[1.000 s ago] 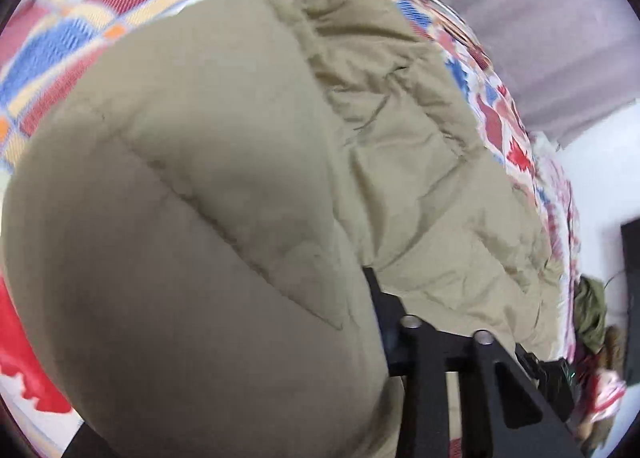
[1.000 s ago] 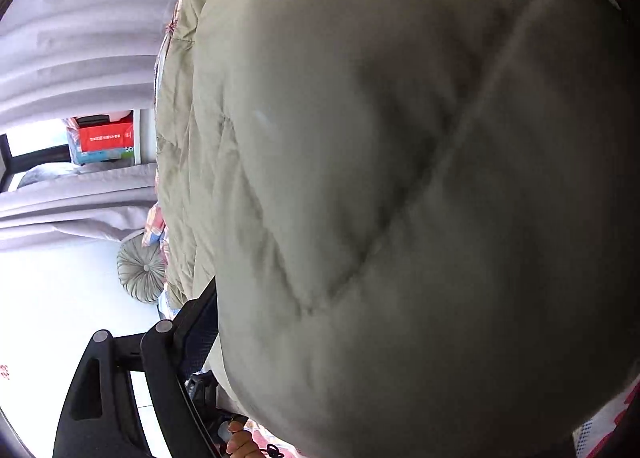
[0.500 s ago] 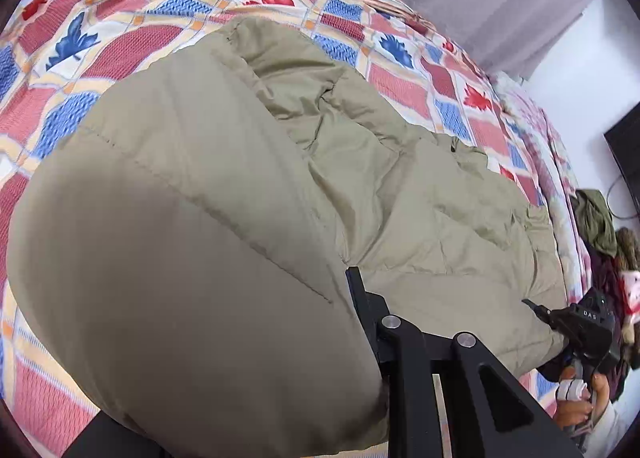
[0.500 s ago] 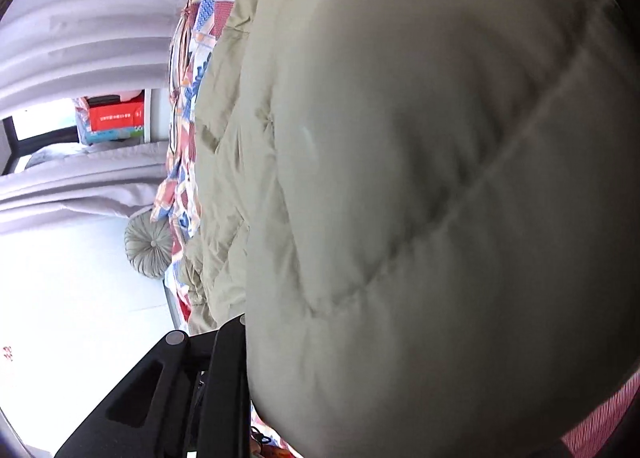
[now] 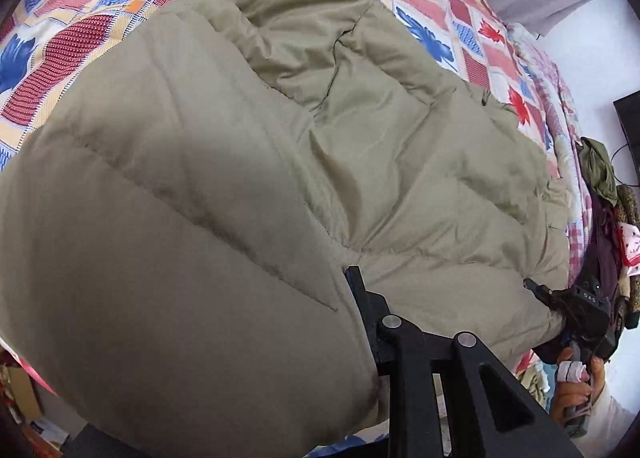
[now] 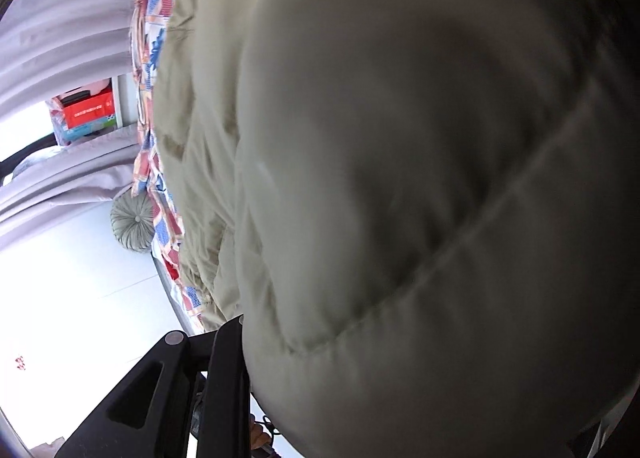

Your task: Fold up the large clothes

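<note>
A puffy olive quilted jacket [image 5: 400,145] lies spread on a bed with a patchwork quilt [image 5: 80,37]. My left gripper [image 5: 344,286] is shut on a thick fold of it. The fold bulges over the jaws, and only one black finger [image 5: 354,278] shows. At the jacket's far right corner my right gripper [image 5: 534,286] pinches the fabric, held by a person's hand [image 5: 576,386]. In the right wrist view the jacket [image 6: 400,177] fills the frame and covers the right gripper [image 6: 256,338]. Its jaws are opening slightly, with fabric still between them.
A heap of clothes [image 5: 600,169] sits beyond the bed's right side, beside a dark screen [image 5: 630,125]. Grey curtains [image 6: 72,17], a red box [image 6: 88,111] and a round green cushion [image 6: 134,219] lie past the quilt's edge [image 6: 156,37].
Both grippers have travelled across the bed carrying the jacket's edge. More patterned quilt now shows around the jacket, and the right gripper has come into the left wrist view.
</note>
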A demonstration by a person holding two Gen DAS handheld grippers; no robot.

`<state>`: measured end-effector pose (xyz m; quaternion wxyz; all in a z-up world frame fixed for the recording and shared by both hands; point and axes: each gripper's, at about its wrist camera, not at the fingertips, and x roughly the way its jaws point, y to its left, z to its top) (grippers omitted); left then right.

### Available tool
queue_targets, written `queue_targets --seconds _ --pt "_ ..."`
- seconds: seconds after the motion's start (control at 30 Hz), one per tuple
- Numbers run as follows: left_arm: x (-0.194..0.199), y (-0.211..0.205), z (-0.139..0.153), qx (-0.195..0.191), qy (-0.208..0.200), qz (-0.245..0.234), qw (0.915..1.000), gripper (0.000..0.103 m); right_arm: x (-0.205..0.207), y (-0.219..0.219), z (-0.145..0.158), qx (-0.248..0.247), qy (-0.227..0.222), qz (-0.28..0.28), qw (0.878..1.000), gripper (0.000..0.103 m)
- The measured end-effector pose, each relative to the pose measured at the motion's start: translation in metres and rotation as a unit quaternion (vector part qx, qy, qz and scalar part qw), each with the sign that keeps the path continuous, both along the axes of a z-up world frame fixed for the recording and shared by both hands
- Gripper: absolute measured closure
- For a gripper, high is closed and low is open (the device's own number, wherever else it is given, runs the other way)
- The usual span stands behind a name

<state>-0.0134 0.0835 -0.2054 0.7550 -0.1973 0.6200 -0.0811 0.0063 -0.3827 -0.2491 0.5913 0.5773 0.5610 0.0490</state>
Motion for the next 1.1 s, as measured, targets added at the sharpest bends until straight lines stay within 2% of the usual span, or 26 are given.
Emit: queue_targets --seconds 0.03,0.1,0.13,0.2,0.33,0.47,0.57,0.63,0.67,0.7,0.73,0.83,0.9,1.0,1.1 --pt "0.001 0.000 -0.001 0.004 0.006 0.002 1.0000 0.073 0.002 0.000 -0.001 -0.004 0.003 0.003 1.000 0.075" --pt "0.002 0.002 0.001 0.018 0.021 0.012 0.9995 0.054 0.005 -0.002 -0.002 -0.012 0.015 0.009 1.000 0.068" --pt "0.001 0.005 0.003 0.024 0.026 0.017 0.9992 0.054 0.007 -0.002 -0.002 -0.018 0.023 0.011 0.999 0.061" --pt "-0.002 0.010 0.012 0.023 0.033 0.013 0.9991 0.054 0.001 -0.007 0.002 -0.033 0.040 0.022 0.998 0.053" --pt "-0.012 0.018 0.042 0.057 0.040 -0.022 0.9973 0.054 0.000 -0.014 0.024 -0.075 0.061 0.065 0.993 0.045" --pt "-0.023 0.031 0.078 0.095 0.040 -0.053 0.9932 0.054 -0.005 -0.019 0.060 -0.139 0.065 0.131 0.979 0.045" --pt "-0.027 0.042 0.109 0.128 0.009 -0.058 0.9900 0.054 -0.009 -0.021 0.087 -0.168 0.057 0.171 0.969 0.045" --pt "-0.023 0.048 0.131 0.144 -0.020 -0.056 0.9877 0.054 -0.014 -0.024 0.100 -0.172 0.045 0.183 0.967 0.046" --pt "-0.018 0.049 0.139 0.143 -0.032 -0.053 0.9877 0.054 -0.014 -0.026 0.111 -0.176 0.033 0.186 0.966 0.049" --pt "-0.012 0.049 0.147 0.135 -0.044 -0.052 0.9885 0.054 -0.016 -0.022 0.121 -0.188 0.023 0.188 0.964 0.062" --pt "-0.005 0.048 0.150 0.124 -0.051 -0.053 0.9895 0.054 -0.008 -0.023 0.128 -0.203 0.015 0.188 0.961 0.068" --pt "0.022 0.027 0.145 0.095 -0.067 -0.085 0.9895 0.054 -0.014 -0.015 0.141 -0.239 -0.013 0.175 0.955 0.077" --pt "0.041 0.004 0.136 0.080 -0.075 -0.111 0.9877 0.054 -0.014 0.000 0.144 -0.251 -0.029 0.180 0.951 0.077" --pt "0.067 -0.030 0.121 0.044 -0.081 -0.125 0.9879 0.054 0.034 0.039 0.145 -0.261 -0.057 0.210 0.940 0.078" --pt "0.089 -0.058 0.098 0.036 -0.095 -0.127 0.9867 0.054 0.060 0.069 0.138 -0.276 -0.090 0.241 0.926 0.078"
